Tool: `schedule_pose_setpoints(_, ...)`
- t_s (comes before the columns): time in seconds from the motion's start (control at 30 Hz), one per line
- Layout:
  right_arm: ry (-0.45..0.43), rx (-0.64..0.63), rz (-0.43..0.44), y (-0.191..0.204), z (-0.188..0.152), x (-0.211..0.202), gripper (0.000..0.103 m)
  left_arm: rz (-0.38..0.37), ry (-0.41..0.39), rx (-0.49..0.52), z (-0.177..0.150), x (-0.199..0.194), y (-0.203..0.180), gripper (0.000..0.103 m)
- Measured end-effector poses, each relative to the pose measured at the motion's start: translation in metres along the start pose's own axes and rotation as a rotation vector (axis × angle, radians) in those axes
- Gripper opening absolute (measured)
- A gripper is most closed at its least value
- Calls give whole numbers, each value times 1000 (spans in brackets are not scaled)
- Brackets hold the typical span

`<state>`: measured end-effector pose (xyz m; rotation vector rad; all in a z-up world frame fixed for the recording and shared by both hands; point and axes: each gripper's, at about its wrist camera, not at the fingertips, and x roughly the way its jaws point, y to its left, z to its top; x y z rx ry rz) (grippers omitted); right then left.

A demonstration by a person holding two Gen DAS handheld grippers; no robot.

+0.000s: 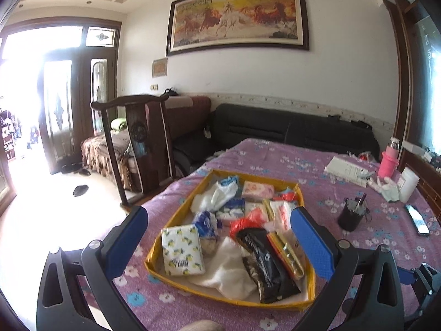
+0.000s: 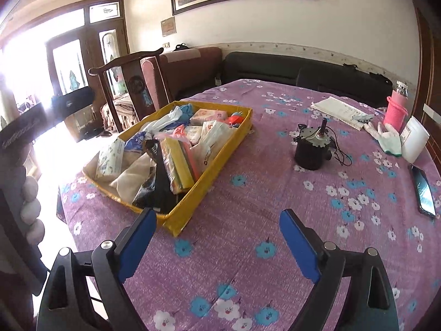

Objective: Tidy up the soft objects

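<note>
A yellow tray on the purple flowered tablecloth holds several soft things. Among them are a lemon-print tissue pack, a white cloth, a black packet, a white plastic bag and a pink tissue pack. My left gripper hangs open over the tray's near end, its blue pads wide apart and touching nothing. My right gripper is open over bare cloth, just right of the tray's near corner, with nothing between its fingers.
Right of the tray are a black motor with wires, a phone, a white glove, a white jar, a pink bottle and papers. A wooden chair and a dark sofa stand behind the table. A hand is at the left edge.
</note>
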<state>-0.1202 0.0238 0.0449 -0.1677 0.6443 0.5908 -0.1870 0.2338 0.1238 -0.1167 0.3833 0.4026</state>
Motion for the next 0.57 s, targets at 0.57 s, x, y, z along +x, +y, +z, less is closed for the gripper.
schedule_pose_setpoints(0.57,4,-46,-8,8,-12,-3,94,56,125,33,-16,16,-8,103)
